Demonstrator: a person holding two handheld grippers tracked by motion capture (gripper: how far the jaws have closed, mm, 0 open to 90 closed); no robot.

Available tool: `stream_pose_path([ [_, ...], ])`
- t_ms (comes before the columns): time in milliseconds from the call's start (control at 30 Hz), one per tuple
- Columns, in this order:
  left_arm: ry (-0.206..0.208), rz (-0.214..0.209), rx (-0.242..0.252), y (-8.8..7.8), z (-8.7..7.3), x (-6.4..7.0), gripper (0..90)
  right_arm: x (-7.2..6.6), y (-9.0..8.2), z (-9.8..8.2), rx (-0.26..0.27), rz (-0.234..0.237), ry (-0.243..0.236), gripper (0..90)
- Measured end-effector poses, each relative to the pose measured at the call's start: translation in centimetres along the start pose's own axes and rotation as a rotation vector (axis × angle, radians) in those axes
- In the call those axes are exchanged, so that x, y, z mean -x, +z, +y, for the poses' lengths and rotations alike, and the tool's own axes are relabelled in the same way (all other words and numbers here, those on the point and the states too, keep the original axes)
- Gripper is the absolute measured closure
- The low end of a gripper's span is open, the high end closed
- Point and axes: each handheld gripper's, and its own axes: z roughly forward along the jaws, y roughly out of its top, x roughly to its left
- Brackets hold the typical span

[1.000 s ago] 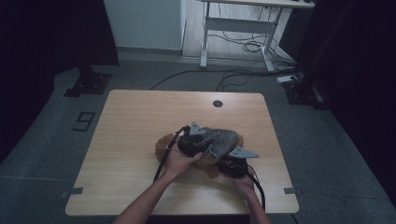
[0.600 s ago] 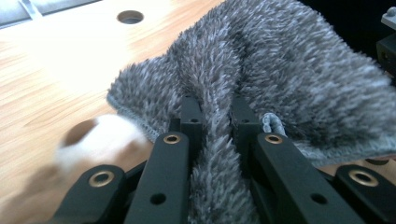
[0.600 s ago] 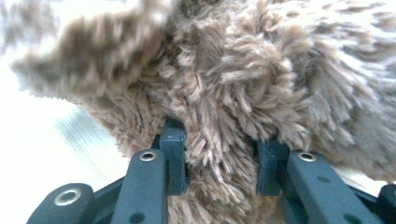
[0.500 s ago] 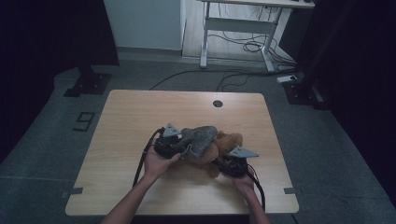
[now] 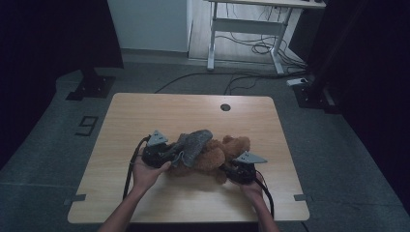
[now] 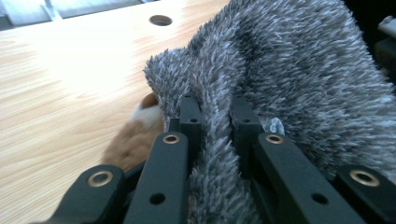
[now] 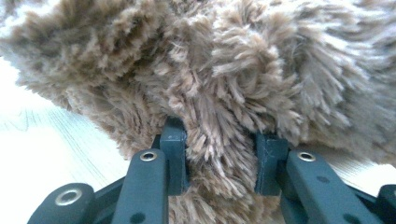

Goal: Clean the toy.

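Brown shaggy teddy bear half-draped in grey fuzzy cloth

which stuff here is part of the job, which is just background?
In the job:
- grey furry cloth, clamped by left gripper
- brown teddy bear, clamped by right gripper

Just there:
- table
- desk frame
- floor cables

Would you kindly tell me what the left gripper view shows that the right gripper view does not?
Left gripper view alone: the left gripper pinching a fold of the grey fuzzy garment, and the round hole in the tabletop. Right gripper view alone: the right gripper clamped on a tuft of the brown teddy bear, seen close up. Both: a bit of brown fur, and the pale wooden table.
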Motion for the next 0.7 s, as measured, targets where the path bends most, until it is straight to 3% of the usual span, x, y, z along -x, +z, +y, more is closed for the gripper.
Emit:
stream_pose_path([
  [233, -0.032, 0.065, -0.004, -1.5, -1.9, -2.3, 79.1, 0.0, 0.0, 0.0, 0.001, -0.002, 0.004, 63.3],
  [433, -0.092, 0.094, -0.033, -1.7, -4.1, -4.0, 79.0, 0.1, 0.0, 0.0, 0.000, -0.003, 0.005, 63.4],
  [533, -0.124, 0.090, -0.040, -1.0, -4.8, -4.2, 79.0, 0.0, 0.0, 0.0, 0.001, -0.005, 0.005, 63.5],
  [667, -0.112, 0.120, -0.049, 0.9, -4.9, -3.7, 80.0, -0.3, 0.6, 0.1, 0.012, -0.033, 0.003, 64.3],
  [700, -0.143, 0.113, -0.032, 1.8, -4.6, -4.1, 80.1, -0.3, 0.7, 0.2, 0.012, -0.041, 0.000, 64.3],
])
